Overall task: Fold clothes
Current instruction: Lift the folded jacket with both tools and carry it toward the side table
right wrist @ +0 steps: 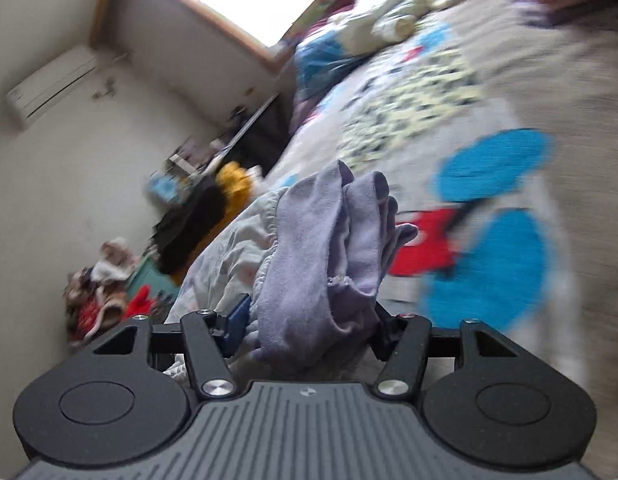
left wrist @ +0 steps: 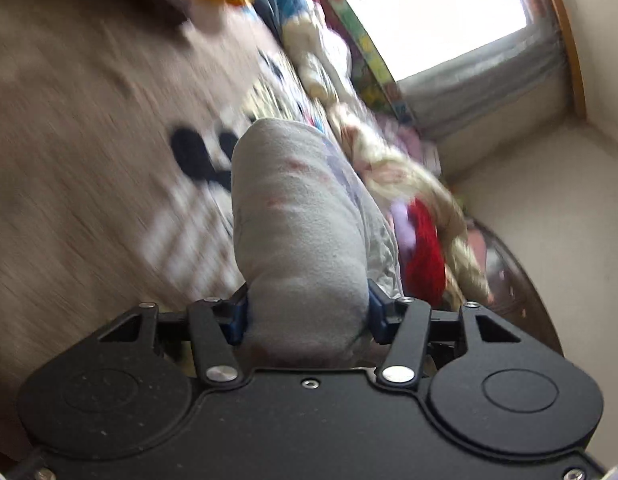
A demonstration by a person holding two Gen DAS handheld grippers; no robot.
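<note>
My left gripper is clamped on a thick grey fleece fold that bulges forward from between my jaws, its pale lilac lining showing along the right-hand edge. My right gripper grasps a bunched lilac garment, rising ahead of the jaws with a whitish crumpled layer to their left. Beyond both grips lies the patterned bedspread, blurred. Beyond my left jaws a bright window; left of my right jaws, a pile of clothes.

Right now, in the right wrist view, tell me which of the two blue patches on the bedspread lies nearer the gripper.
The lower blue patch, beside the right gripper; the upper blue patch lies farther.
</note>
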